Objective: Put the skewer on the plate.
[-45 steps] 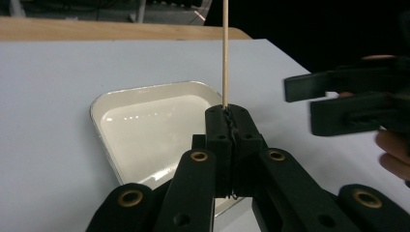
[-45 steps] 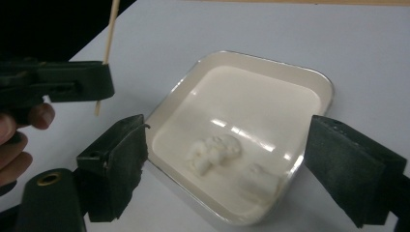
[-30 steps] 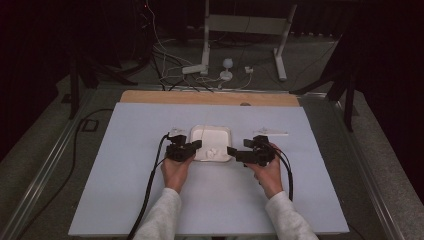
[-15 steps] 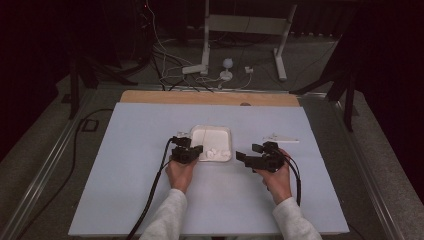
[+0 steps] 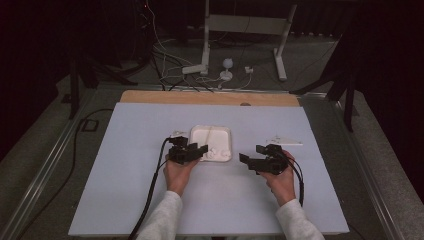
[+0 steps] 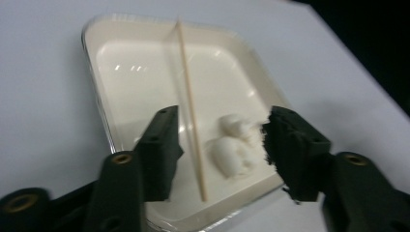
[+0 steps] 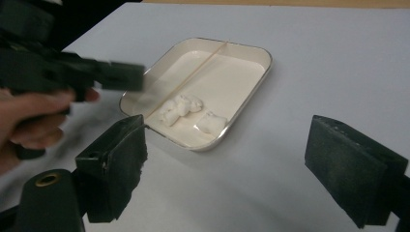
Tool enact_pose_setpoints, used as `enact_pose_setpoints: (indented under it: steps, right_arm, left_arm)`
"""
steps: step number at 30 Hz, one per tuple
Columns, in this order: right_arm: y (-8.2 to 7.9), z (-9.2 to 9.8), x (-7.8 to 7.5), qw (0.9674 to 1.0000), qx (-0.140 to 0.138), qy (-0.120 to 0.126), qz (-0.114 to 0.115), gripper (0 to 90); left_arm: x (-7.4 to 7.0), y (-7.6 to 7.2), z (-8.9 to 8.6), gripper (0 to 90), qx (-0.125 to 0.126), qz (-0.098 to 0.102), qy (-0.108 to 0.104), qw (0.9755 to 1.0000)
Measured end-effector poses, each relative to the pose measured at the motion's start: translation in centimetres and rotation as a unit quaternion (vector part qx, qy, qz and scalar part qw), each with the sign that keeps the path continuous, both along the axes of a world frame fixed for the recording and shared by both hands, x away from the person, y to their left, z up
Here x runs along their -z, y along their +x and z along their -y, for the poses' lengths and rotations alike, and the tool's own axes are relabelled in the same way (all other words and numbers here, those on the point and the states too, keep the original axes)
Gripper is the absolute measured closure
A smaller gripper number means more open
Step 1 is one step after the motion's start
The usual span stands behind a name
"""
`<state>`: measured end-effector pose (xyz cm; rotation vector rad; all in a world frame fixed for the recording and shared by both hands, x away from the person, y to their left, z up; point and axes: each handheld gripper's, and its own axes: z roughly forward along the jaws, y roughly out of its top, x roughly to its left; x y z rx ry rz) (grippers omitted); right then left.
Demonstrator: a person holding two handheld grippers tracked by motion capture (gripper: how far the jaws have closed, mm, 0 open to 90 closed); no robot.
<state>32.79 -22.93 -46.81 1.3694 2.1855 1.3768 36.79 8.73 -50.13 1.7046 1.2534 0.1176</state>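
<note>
Jaws of both the left gripper (image 6: 220,154) and right gripper (image 7: 227,169) are held wide apart, empty; the skewer (image 6: 189,104) could be knocked from the tray (image 6: 96,92) if nudged.

Small white item (image 5: 284,140) (by right hand) too small to identify.

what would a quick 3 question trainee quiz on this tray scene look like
1. True or false: the left tool is shut on the stick.
2. Where does the stick lie? A) in the tray B) on the mat C) in the right tool
3. Fill in: both tools' jaws stand ____.

Key: 1 false; 2 A; 3 open. White lumps lie beside the stick.
</note>
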Motion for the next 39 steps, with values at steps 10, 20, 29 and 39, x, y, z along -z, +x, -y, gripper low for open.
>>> enact_pose_setpoints:
  steps: [10,20,29,39]
  right_arm:
    - [-1.9,2.0,-0.5,0.9995,-0.02,-0.001,0.026,7.5]
    - [-4.0,4.6,-0.2,0.9983,-0.026,-0.006,0.052,0.9]
    - [-5.3,6.6,0.3,0.9971,-0.02,-0.01,0.073,0.0]
    - [-6.0,7.7,0.5,0.9952,-0.001,0.0,0.098,0.0]
  left_arm:
    - [-3.8,-4.1,-4.4,11.6,0.028,0.095,0.0,0.9951]
    - [-4.3,-7.6,-8.9,0.6,0.025,0.152,0.048,0.9869]
    - [-3.7,-9.4,-12.4,0.6,-0.026,0.202,0.055,0.9775]
    - [-3.2,-10.0,-13.9,0.6,-0.038,0.213,0.058,0.9746]
